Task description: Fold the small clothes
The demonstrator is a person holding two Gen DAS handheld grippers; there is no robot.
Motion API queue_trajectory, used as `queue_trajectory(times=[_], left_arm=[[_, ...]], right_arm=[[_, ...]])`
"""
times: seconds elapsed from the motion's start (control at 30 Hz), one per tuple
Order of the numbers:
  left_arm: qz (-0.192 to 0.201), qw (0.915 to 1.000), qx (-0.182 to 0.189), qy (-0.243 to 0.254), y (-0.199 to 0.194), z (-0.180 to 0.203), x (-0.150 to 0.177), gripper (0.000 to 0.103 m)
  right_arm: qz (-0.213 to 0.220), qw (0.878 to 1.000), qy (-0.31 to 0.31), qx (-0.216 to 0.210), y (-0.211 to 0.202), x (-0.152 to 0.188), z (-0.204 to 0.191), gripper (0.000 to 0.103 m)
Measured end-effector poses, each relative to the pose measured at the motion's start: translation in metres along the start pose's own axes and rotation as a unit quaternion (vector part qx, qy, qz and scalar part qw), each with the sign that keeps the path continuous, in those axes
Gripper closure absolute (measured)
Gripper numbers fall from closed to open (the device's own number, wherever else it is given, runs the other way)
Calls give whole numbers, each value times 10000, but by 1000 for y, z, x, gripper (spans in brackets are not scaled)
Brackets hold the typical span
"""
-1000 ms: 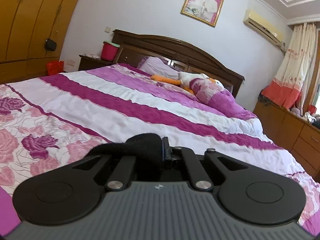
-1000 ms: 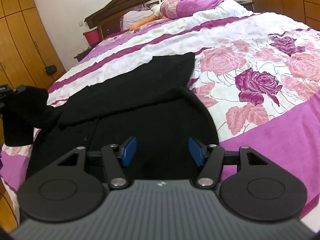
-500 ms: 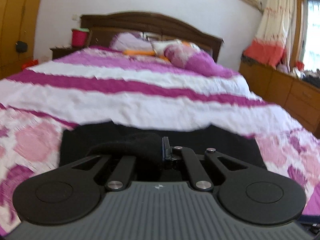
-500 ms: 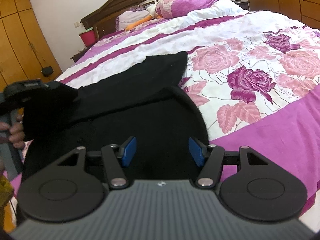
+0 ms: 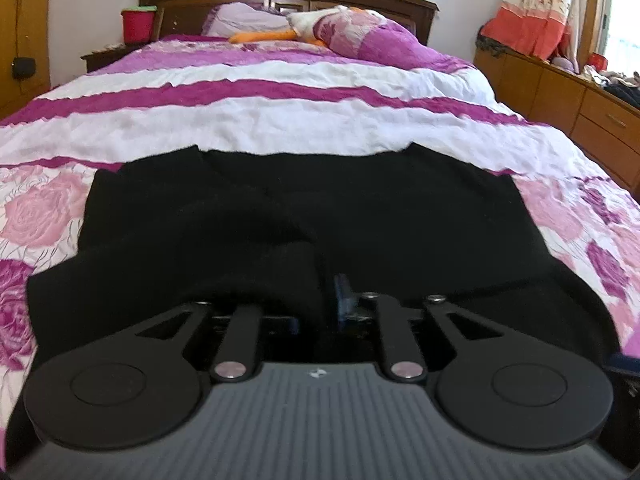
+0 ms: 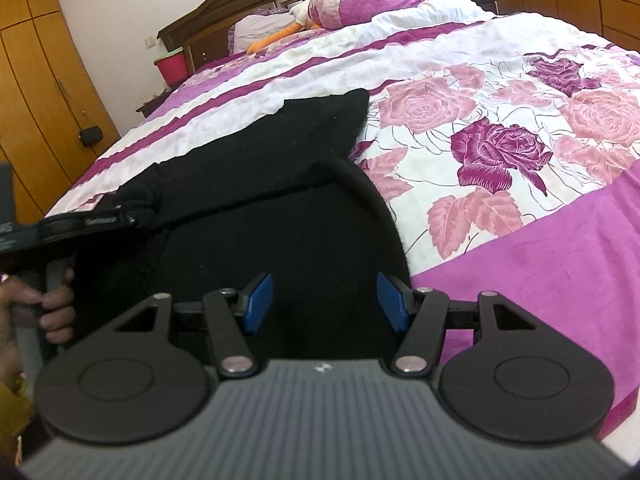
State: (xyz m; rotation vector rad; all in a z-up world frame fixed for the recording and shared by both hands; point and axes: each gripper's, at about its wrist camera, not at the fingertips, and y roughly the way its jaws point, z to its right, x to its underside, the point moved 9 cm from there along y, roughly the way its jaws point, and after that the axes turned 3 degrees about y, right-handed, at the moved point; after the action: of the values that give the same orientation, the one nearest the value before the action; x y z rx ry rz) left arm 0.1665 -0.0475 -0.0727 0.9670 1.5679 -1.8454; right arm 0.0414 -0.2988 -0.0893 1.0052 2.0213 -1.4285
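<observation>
Laying the fold down

The left hand-held gripper [image 5: 326, 300] is opening, releasing the black knitted garment [image 5: 360, 216] folded over; the right hand-held gripper [image 6: 324, 300] hovers unclenched, empty.

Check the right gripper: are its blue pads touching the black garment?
Apart. The right wrist view shows the right gripper open, its pads above the black garment with nothing pinched between them.

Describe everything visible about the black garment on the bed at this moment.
The black garment is a soft, knit-looking piece lying mostly flat on the floral bedspread, one part folded across the body. A bunched fold sits between the left gripper's opening jaws. The right gripper hovers open above its rounded near edge, not gripping it.
</observation>
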Motion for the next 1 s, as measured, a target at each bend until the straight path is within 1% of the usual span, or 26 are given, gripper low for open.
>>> queue_trajectory(times=[0.03,0.1,0.23,0.37,0.43,0.57,0.63,0.73,0.87,1.0], left_arm=[[-47,10000,-3,38,-7,-1,1,66],[-130,9998,-94,126,-19,-5,6,60],[-174,9982,-536,200,-47,-21,14,59],[-192,9981,-572,150,-74,-37,20,59],[-188,9975,-662,134,-88,-48,24,59],[-159,9946,-1020,23,-113,-76,35,56],[-177,9926,-1188,-171,-123,-94,41,55],[-174,9897,-1316,-536,-136,-122,51,55],[-195,9848,-1531,-803,-147,-149,61,55],[-205,9802,-1697,-998,-153,-169,70,54]], right_arm=[[-1,10000,-10,6,0,0,0,43],[-1,10000,-35,28,-1,-1,-2,43],[37,9999,-134,34,-6,-5,-10,42],[104,9992,-390,-59,-12,-13,-30,42],[117,9983,-560,-128,-14,-17,-43,42],[95,9956,-872,-326,-15,-24,-77,42],[49,9937,-1007,-494,-13,-26,-97,42],[-49,9899,-1210,-736,-7,-27,-128,42],[-212,9823,-1518,-1075,6,-23,-175,42],[-459,9711,-1898,-1373,23,-9,-220,42]])
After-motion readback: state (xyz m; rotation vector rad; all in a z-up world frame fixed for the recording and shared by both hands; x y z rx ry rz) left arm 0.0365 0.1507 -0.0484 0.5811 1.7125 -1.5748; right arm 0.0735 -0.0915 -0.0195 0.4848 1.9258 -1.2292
